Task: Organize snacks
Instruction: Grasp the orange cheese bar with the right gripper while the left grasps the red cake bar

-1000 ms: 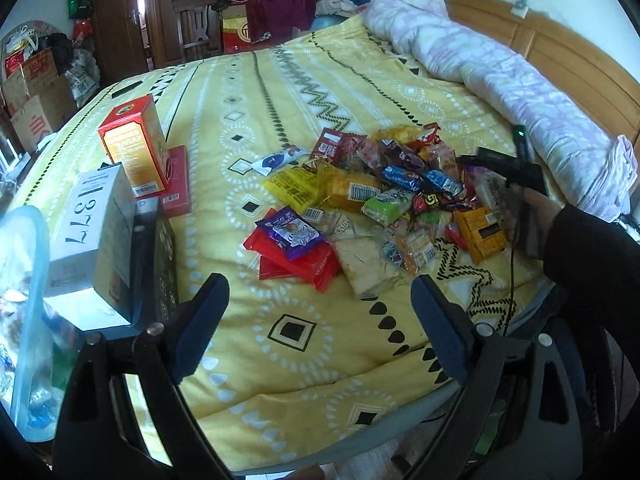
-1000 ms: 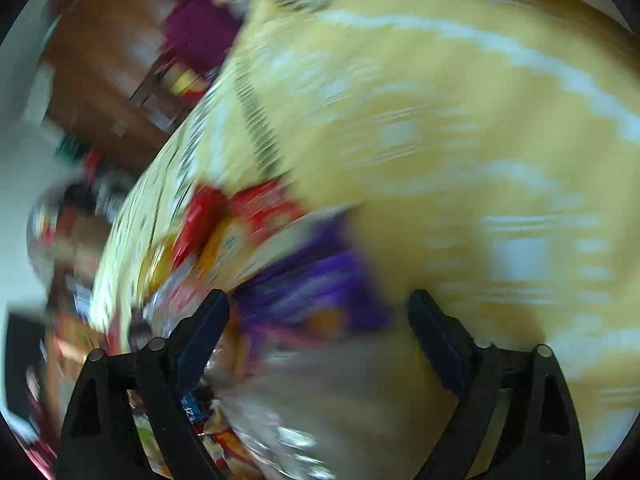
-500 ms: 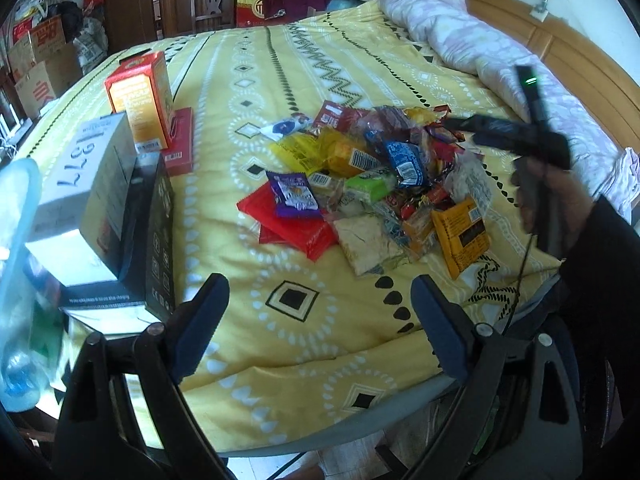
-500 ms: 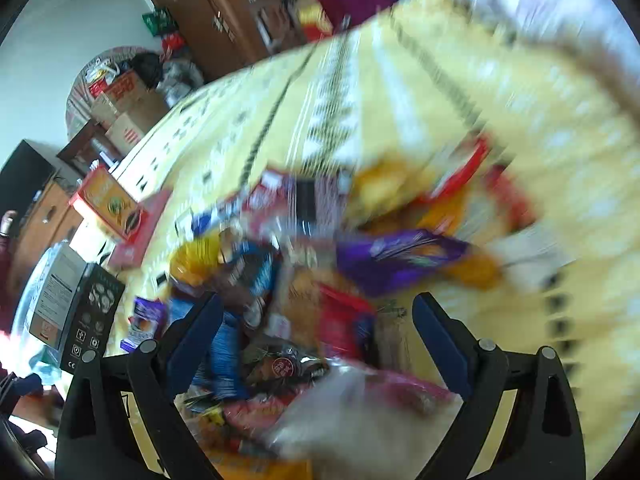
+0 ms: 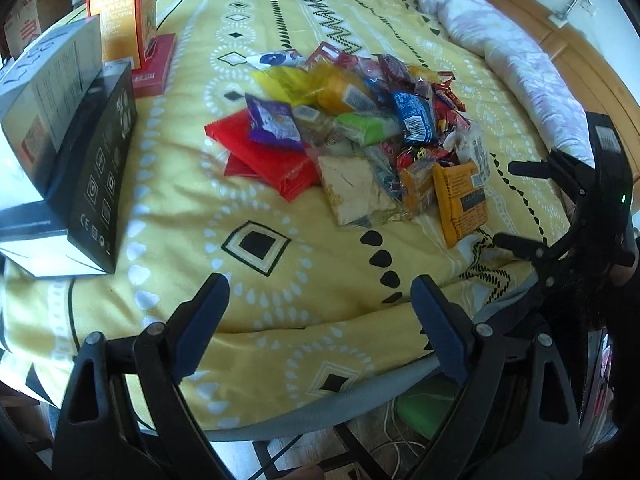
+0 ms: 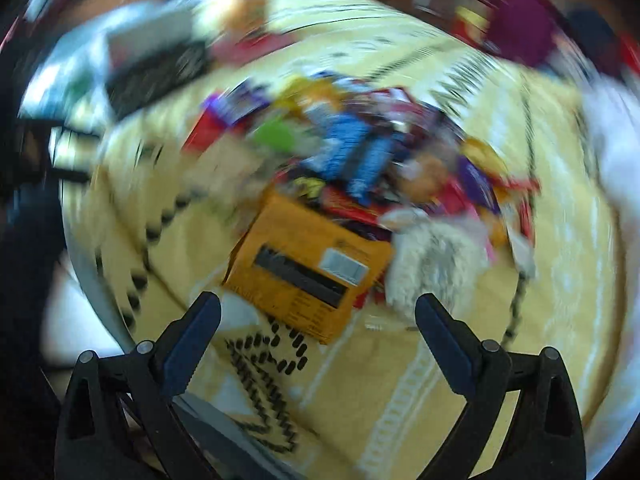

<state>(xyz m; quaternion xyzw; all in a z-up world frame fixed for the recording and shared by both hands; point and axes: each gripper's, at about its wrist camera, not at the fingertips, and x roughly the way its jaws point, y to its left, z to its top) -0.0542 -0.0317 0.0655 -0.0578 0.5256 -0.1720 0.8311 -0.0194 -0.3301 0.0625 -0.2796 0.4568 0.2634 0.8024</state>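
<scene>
Bed with yellow patterned bedspread [image 5: 280, 208], black diamonds and zigzags. Pale floral quilt [image 5: 516, 56] bunched along far right side, against wooden headboard [image 5: 592, 76]. Black box [image 5: 100, 172] upright near left edge, grey-white box [image 5: 48, 92] leaning against it. Behind them orange-red box [image 5: 124, 12] upright, flat red box [image 5: 156, 66] just beside it. Cardboard cartons [image 5: 28, 20] far left, off bed. Green object [image 5: 424, 412] and white cable on floor under bed edge.

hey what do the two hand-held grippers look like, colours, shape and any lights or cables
Both match: black plastic frames with triangular cut-outs and silver rivets, each carrying two angled fingers faced with dark blue pads. The left hand-held gripper shows this in its own view, the right hand-held gripper likewise. Seen from the left camera, the right unit has a black body with a small green light. A dark sleeve shows beside it. No cable is clearly visible.
</scene>
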